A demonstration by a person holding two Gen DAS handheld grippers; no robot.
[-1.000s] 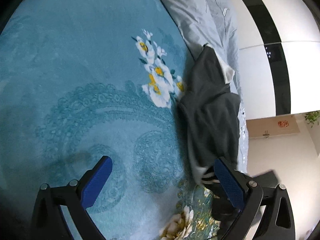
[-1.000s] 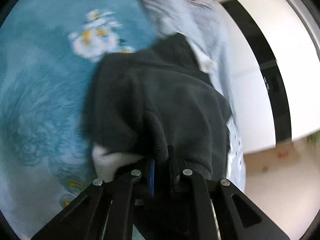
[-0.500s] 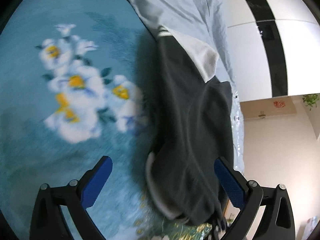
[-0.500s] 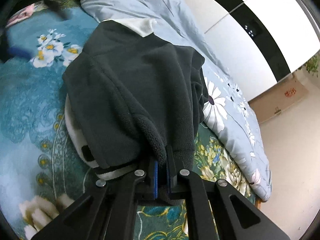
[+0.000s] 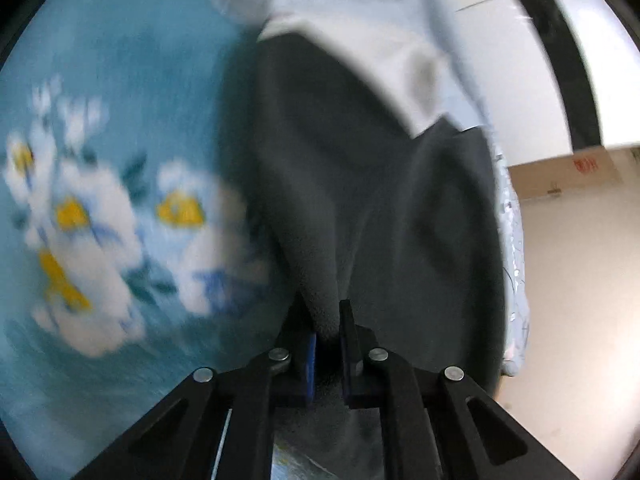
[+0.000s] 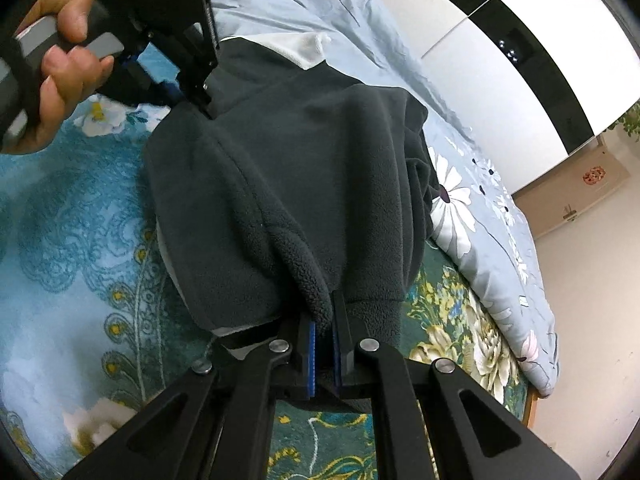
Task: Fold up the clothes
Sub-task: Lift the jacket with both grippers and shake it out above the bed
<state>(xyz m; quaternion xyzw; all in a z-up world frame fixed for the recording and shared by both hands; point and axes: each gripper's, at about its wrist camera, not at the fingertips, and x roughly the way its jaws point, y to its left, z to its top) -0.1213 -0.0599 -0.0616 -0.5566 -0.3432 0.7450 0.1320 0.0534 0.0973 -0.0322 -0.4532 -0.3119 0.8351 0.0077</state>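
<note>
A dark grey fleece garment [image 6: 304,184] with a white lining lies bunched on the blue flowered blanket [image 6: 60,240]. My right gripper [image 6: 325,332] is shut on a fold of its near edge. My left gripper [image 5: 328,344] is shut on another fold of the same fleece [image 5: 360,200]; in the right wrist view it shows as a black tool [image 6: 188,60] held by a hand at the garment's far left corner. The white lining [image 5: 384,76] shows at the garment's far end.
A grey-blue quilt [image 6: 480,184] with white flowers lies along the right side of the bed. Beyond it are a white and black wardrobe [image 6: 500,40] and a bare floor [image 6: 592,320] on the right.
My left gripper moved right onto the fleece and went from wide open to shut on a fold. My right gripper kept its hold on the near edge.
</note>
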